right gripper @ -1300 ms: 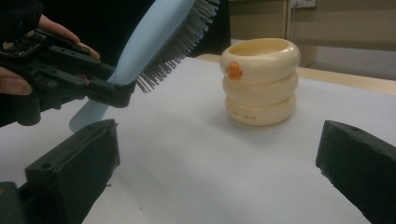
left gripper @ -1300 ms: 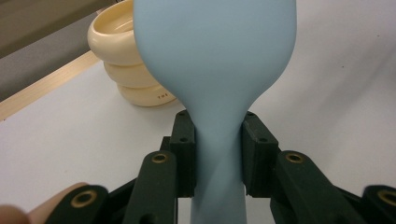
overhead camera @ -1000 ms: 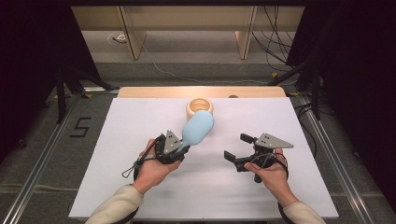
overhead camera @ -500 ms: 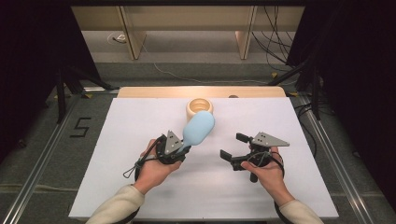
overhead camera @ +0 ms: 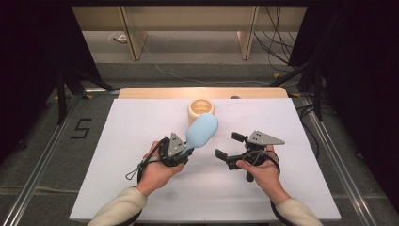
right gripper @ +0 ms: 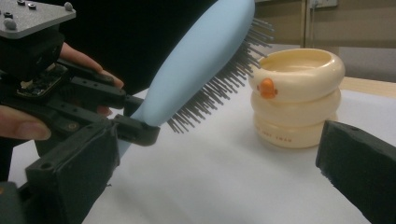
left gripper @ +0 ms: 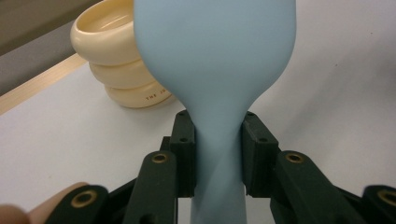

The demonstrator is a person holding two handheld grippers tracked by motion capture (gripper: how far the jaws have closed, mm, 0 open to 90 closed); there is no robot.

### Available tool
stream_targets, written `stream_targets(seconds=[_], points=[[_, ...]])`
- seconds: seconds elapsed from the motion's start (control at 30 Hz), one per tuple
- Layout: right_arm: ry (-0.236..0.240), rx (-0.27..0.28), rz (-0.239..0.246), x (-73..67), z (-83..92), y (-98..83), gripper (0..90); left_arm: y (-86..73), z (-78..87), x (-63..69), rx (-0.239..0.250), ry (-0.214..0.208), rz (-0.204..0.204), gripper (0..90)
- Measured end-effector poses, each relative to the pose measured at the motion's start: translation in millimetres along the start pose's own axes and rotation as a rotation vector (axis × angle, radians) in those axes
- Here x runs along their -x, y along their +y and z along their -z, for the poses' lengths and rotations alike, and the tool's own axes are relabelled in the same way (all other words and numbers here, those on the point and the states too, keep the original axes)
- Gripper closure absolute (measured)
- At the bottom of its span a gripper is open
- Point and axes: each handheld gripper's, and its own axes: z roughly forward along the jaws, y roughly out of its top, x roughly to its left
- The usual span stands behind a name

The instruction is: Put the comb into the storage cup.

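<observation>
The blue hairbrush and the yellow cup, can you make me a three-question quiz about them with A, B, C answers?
1. Where is the cream cup?
A. near the far edge of the white table
B. on the floor
C. inside the right claw

2. What colour is the hairbrush?
A. red
B. light blue
C. green

3. What is the left claw doing?
A. hanging open over the cup
B. lying flat on the table
C. clamped on the brush's handle

Answers:
1 A, the high view shows the cup standing by the table's far edge, beyond the brush.
2 B, the brush's back is pale blue, with dark bristles showing in the right gripper view.
3 C, the left gripper view shows both pads pressing the narrow handle, while the right claw stands open and empty.
</observation>
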Motion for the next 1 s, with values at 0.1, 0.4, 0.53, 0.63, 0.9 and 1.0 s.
stream_targets(seconds=[0.1,0.4,0.53,0.63,0.9,1.0], points=[[0.002,0.002,-0.005,-0.2,-2.2,1.4,0.6,0.6,-0.1,1.3,0.004,-0.001,-0.002,69.6],[-0.002,0.007,-0.017,0.7,-7.9,3.7,0.5,1.4,-1.3,5.4,0.008,-0.009,-0.007,69.6],[-0.009,0.003,-0.019,0.7,-10.5,3.8,0.6,1.1,-2.6,7.8,0.012,-0.017,-0.005,69.6],[-0.007,0.004,-0.019,0.0,-13.1,4.6,0.6,1.3,-3.3,10.2,0.009,-0.022,-0.009,69.6],[0.001,0.004,-0.021,-2.8,-18.5,7.5,0.6,1.6,-5.6,15.3,0.009,-0.033,-0.017,69.6],[0.002,0.003,-0.021,-3.7,-21.1,8.4,0.5,1.8,-5.8,17.0,0.009,-0.037,-0.019,69.6]])
